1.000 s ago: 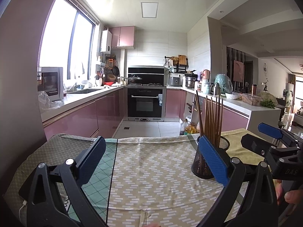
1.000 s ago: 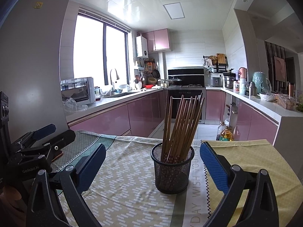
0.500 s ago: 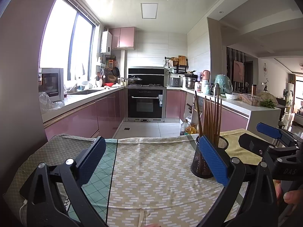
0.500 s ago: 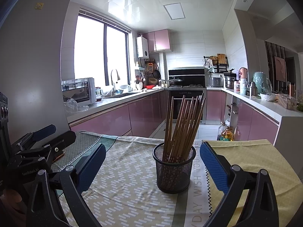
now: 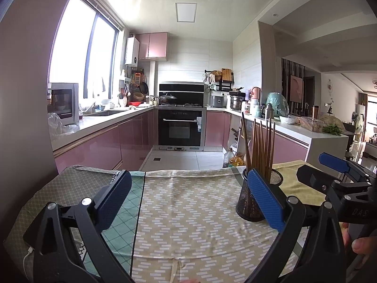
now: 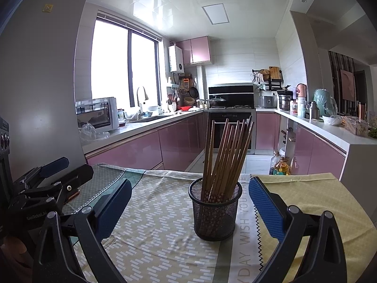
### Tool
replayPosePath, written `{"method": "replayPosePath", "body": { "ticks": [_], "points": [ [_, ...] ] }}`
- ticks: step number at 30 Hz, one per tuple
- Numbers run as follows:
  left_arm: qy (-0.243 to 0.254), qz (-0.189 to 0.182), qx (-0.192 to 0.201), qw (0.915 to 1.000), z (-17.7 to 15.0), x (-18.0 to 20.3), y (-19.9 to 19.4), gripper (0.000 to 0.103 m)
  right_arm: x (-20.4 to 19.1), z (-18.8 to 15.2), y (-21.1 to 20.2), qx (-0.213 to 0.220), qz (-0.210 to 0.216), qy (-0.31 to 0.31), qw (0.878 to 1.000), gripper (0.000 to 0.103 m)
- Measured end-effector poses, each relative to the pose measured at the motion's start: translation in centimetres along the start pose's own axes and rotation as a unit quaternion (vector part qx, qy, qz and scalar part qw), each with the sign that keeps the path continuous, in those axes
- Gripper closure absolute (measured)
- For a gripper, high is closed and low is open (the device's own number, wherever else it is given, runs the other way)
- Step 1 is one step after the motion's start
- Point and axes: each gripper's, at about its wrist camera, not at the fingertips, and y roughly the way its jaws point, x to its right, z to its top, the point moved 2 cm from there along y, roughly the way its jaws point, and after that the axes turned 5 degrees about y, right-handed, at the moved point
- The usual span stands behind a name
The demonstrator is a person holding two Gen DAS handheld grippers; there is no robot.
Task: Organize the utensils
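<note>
chopsticks (image 6: 223, 155): brown bundle, leaning right | black mesh cup (image 6: 215, 210): upright on tablecloth

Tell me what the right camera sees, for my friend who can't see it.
A black mesh cup full of wooden chopsticks stands on a patterned tablecloth, centred between the open right hand-held gripper. A pink kitchen lies behind.
</note>
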Motion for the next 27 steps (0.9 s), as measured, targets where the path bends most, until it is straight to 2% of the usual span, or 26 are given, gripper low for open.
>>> {"method": "replayPosePath", "body": {
  "ticks": [27],
  "points": [
    [-0.002,0.002,-0.001,1.0000,0.05,0.08,-0.03,0.006,0.06,-0.14,-0.09,0.000,0.004,0.002,1.000,0.007]
  ]
}}
